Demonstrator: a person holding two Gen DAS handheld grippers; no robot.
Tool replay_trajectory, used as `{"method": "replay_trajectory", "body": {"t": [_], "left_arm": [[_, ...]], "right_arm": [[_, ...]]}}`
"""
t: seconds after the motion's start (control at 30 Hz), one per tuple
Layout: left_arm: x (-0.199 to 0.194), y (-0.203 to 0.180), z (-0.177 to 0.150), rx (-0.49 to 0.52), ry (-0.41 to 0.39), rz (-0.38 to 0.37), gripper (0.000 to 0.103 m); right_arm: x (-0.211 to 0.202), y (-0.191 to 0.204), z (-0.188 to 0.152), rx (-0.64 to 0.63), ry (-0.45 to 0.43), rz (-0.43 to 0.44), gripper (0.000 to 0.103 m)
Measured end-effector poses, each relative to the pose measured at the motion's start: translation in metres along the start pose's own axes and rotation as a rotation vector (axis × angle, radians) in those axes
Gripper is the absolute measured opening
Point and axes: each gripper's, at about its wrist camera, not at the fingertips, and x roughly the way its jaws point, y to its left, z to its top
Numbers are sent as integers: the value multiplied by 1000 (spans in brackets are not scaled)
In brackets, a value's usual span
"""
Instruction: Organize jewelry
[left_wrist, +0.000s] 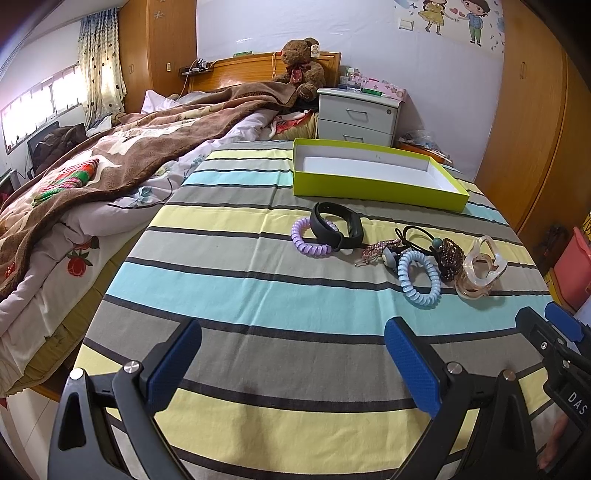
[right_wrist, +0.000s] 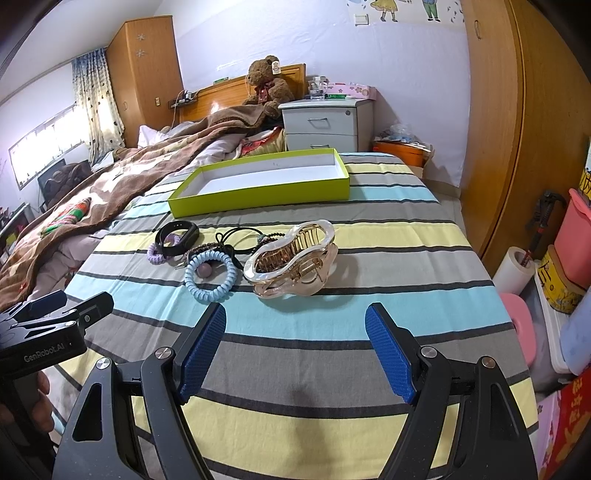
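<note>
My striped bench carries an empty green tray at its far side, ready for sorting. Jewelry lies clustered nearer: clear claw clip, blue coil bracelet. Both grippers' fingers gape apart, holding nothing.

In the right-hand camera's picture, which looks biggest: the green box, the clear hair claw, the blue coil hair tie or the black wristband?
1. green box
2. clear hair claw
3. blue coil hair tie
4. black wristband

The claw and tie lie nearer the camera, which flatters them.
</note>
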Motion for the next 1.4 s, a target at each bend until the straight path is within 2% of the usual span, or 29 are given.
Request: {"method": "replay_trajectory", "body": {"t": [0.43, 0.73, 0.87, 1.13, 1.3, 1.4], "left_arm": [[1, 1, 4, -4, 3, -1, 101], [8, 10, 14, 0, -3, -29, 101], [10, 11, 19, 11, -4, -45, 101], [21, 16, 28, 1, 27, -69, 101], [28, 17, 32, 2, 47, -82, 101], [31, 16, 35, 6, 56, -88, 101]], "right_arm": [[3, -4, 6, 26, 2, -19, 78], [17, -12, 28, 88, 14, -36, 78], [30, -13, 38, 121, 42, -45, 78], [64, -15, 44, 153, 152, -54, 78], [71, -22, 42, 122, 198, -113, 78], [67, -27, 44, 91, 196, -150, 78]]}}
